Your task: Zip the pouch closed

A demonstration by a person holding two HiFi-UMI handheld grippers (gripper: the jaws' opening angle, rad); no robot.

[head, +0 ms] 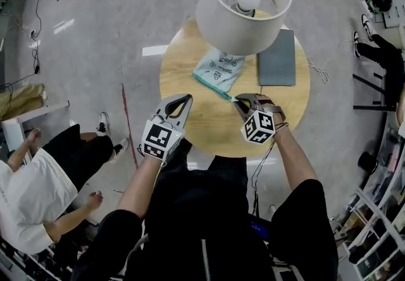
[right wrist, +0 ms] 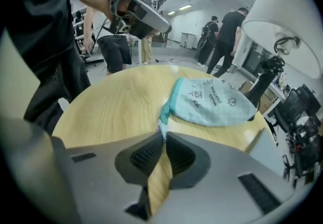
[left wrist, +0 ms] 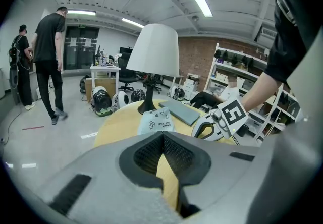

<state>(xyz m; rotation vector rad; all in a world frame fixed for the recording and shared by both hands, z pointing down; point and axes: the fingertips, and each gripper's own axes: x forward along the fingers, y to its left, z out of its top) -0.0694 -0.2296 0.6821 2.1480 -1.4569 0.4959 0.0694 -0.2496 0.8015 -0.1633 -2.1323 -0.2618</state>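
The soft, light cloth pouch (head: 219, 69) lies limp on the round counter (head: 202, 131). The right claw (right wrist: 162, 134) pinches its near zipper-end corner. The left claw (left wrist: 162, 136) hovers apart, closed and empty. The fabric will likely bunch unless the zipper ends are held taut.

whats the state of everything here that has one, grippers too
pouch: lying flat on the table; open or zipped unclear
laptop: lid closed
lamp: upright; lit or not unclear
left gripper: shut, empty
right gripper: shut on the pouch's zip end
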